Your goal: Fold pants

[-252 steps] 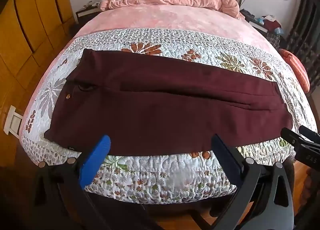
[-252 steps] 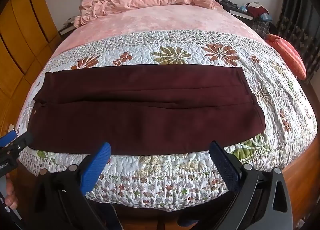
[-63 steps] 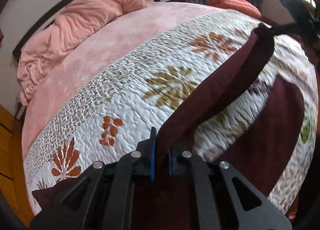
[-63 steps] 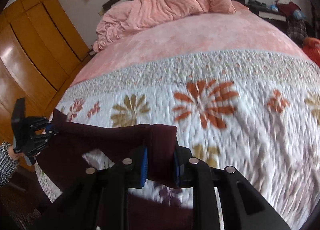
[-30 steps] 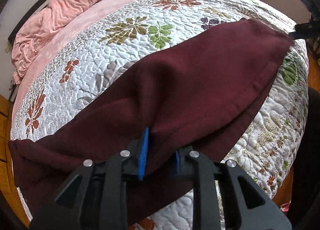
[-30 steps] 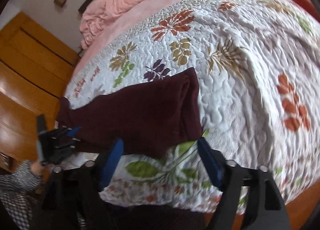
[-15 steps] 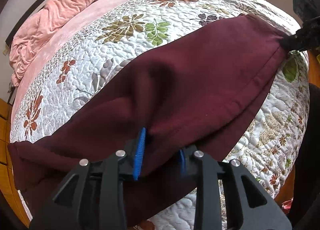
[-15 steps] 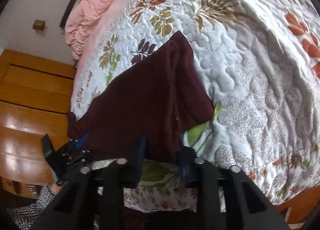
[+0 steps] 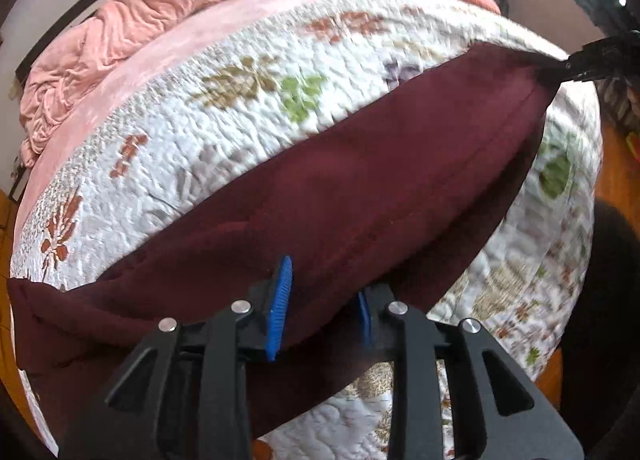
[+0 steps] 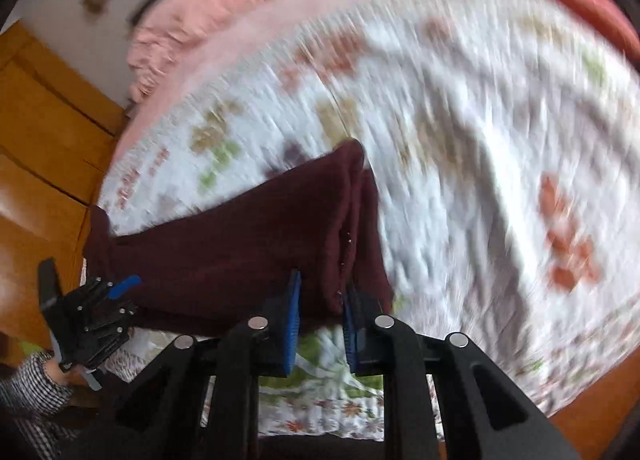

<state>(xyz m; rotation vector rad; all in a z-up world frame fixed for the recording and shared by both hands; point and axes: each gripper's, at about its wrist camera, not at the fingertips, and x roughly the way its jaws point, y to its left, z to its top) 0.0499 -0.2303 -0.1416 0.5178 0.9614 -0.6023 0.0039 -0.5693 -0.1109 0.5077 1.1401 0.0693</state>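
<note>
pants (image 9: 360,196): soft, limp, light, sag between grips | left gripper (image 9: 320,314) pinching near edge | right gripper (image 10: 320,312) pinching hem end | hold corners

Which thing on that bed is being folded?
Find the bed's floral quilt in front of the crumpled pink blanket. Along its near edge lie the pants, pinched by both tools: the only dark maroon, unpatterned cloth there.

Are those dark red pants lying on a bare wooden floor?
No, the pants lie across a flowered white quilt on a bed.
</note>
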